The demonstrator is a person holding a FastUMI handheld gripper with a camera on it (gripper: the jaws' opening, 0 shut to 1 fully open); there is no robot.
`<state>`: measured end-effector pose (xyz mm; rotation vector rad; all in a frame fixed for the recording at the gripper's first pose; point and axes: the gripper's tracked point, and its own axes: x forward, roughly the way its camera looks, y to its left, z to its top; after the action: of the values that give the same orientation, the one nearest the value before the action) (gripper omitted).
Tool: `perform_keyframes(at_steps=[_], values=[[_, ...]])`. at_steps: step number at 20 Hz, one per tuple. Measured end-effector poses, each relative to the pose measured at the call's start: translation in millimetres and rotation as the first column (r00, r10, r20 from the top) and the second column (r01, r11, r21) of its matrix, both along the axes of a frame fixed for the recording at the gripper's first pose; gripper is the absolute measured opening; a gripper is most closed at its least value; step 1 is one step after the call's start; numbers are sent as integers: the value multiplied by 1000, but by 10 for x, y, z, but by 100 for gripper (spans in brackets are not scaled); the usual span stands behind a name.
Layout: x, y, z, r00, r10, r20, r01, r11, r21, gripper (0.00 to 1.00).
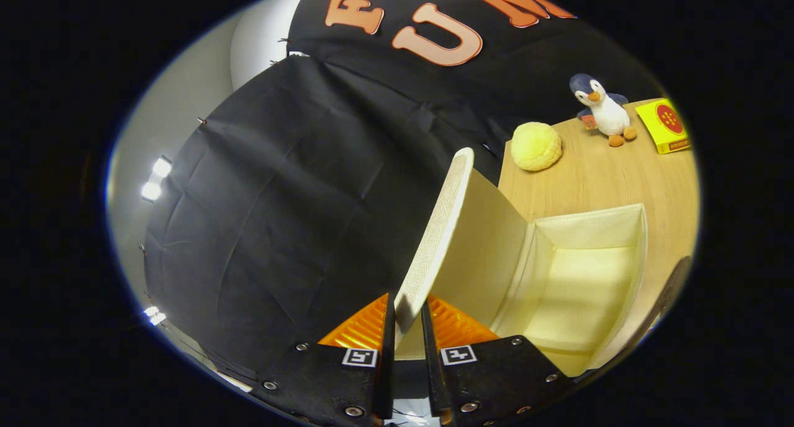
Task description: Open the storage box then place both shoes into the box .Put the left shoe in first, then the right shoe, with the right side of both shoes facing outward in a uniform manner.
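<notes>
A cream fabric storage box stands open on the wooden table, its inside bare and pale. Its lid is raised nearly upright, hinged at the box's left side, with a woven edge facing me. My gripper is shut on the lid's near edge, one finger on each face of it. The view is tilted, so the table slopes away to the right. The box's far wall and right wall show beyond the fingers.
On the wooden table beyond the box lie a yellow fuzzy ball, a plush penguin and a yellow carton. A dark strip crosses the box's right side. Black cloth hangs to the left.
</notes>
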<state>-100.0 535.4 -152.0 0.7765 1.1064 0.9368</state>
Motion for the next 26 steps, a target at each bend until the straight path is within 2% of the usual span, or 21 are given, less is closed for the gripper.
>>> perform_keyframes(at_steps=[1, 3, 7, 9, 12, 15, 20, 23, 26], values=[[-1, 122, -20, 1000, 2, -1, -2, 1000, -10, 23], [-36, 314, -168, 999, 27, -26, -28, 998, -62, 30], [-63, 468, -211, 998, 46, -41, -49, 995, -83, 77], [-124, 443, -143, 996, 59, -63, -64, 995, -73, 85], [-92, 136, -162, 998, 56, 6, -55, 991, -119, 87], [-50, -402, -473, 993, 61, 99, -36, 970, -241, 91], [154, -1457, -960, 960, 66, 271, 62, 896, -439, 96], [149, -2035, -1155, 958, 39, 284, 109, 867, -487, 96], [122, -2559, -1461, 960, -10, 278, 167, 820, -547, 96]])
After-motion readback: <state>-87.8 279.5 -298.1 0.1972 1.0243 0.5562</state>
